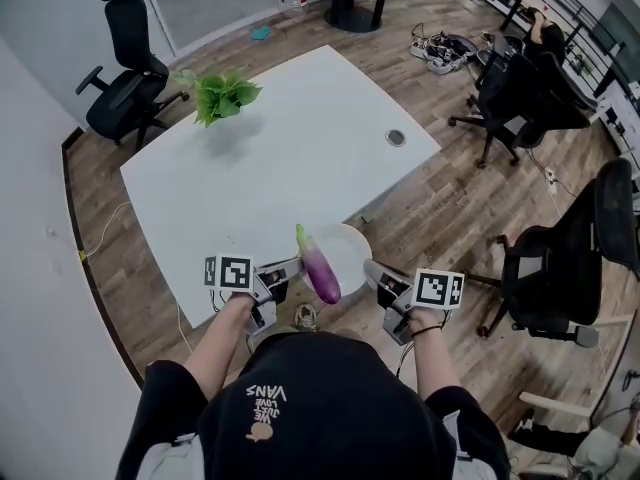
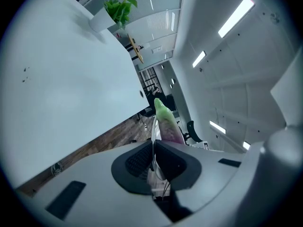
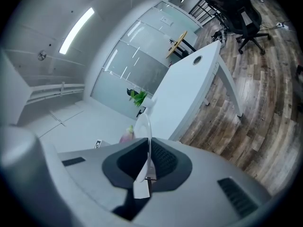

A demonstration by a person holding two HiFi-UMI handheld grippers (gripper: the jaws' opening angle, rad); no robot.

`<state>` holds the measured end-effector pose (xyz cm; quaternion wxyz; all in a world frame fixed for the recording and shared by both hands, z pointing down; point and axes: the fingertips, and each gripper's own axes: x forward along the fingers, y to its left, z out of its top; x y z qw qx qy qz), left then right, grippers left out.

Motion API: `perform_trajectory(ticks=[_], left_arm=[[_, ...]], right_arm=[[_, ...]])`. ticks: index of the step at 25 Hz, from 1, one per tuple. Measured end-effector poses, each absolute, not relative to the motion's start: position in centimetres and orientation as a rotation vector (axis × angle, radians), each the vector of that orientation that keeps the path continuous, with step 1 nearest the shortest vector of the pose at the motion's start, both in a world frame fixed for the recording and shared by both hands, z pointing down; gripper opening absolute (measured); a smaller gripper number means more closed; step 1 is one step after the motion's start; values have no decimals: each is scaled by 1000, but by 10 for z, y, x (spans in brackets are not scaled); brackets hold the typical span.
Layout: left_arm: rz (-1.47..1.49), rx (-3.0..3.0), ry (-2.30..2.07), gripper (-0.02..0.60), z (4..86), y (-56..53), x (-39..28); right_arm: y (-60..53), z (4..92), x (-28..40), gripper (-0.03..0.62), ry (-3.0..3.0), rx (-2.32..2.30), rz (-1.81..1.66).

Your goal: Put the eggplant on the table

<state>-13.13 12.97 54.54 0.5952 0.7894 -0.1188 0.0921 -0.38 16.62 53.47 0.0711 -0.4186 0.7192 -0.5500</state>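
Eggplant is lying across a white plate, green stem end pointing away from you, by the near edge of the table. Only legible print: "VANS" on your black shirt, upside down in the head view. Both your forearms are reaching forward, low and close to your body, marker cubes facing up. Left gripper: its jaws are pinching narrowly on the plate's left rim. Right gripper: its jaws are clamping the plate's right rim the same way.
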Motion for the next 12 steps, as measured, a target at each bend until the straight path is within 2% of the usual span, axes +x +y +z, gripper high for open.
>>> perform_trajectory(ticks=[12], left_arm=[[232,1807,-276,28,554,90,-116]], right_arm=[[129,544,12,29,2109,-1261,-1688]])
